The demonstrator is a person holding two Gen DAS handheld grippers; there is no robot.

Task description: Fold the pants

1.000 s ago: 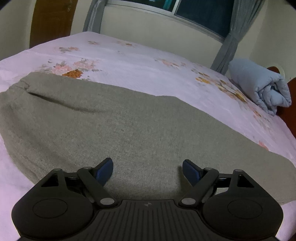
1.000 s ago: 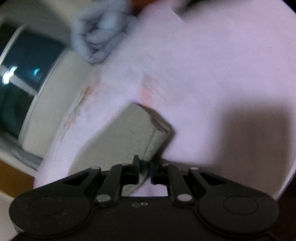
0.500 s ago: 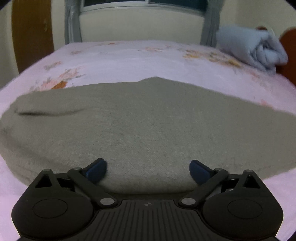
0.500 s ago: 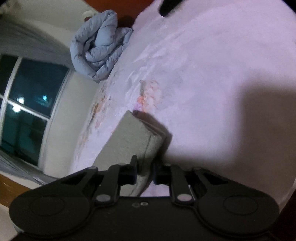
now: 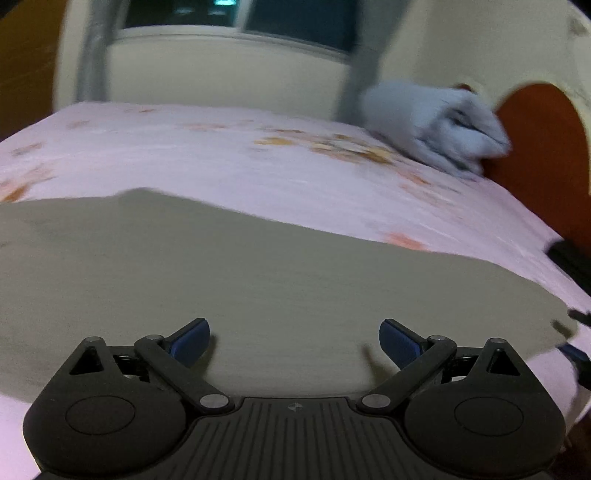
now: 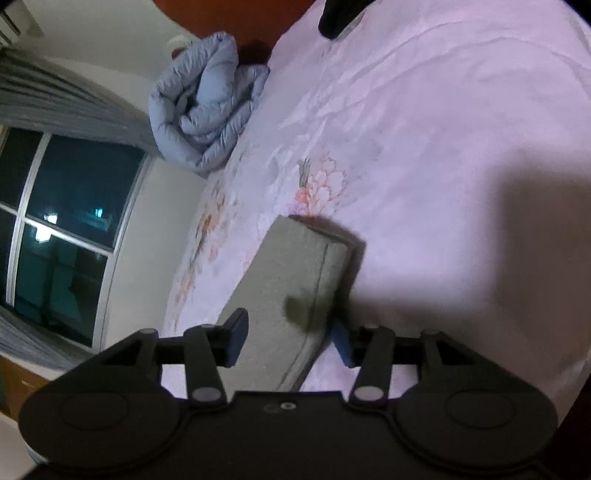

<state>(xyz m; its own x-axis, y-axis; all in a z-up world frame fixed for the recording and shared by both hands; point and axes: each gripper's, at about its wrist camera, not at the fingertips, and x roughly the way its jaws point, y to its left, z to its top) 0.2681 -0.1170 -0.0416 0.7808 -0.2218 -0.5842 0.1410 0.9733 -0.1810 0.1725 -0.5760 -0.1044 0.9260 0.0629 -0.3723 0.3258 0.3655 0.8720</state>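
Observation:
Grey-green pants (image 5: 221, 266) lie flat across the pink floral bed sheet (image 5: 229, 155). My left gripper (image 5: 294, 332) hovers low over the near part of the pants, open wide with nothing between its blue pads. In the right wrist view the hemmed end of a pant leg (image 6: 291, 266) rests on the sheet. My right gripper (image 6: 290, 328) straddles that end. Its jaws are opening, and the cloth lies between the fingers with a gap on each side, so the pads do not press on it.
A rolled pale-blue quilt (image 5: 436, 125) (image 6: 207, 110) sits at the head of the bed against a red-brown headboard (image 5: 543, 147). A dark window (image 6: 55, 229) with grey curtains lies beyond the bed's far side. A black object (image 6: 340, 14) rests near the top edge.
The left gripper has swept sideways along the pants toward the quilt end, and its jaws have widened. The right gripper, shut on the pant leg end before, has opened off it.

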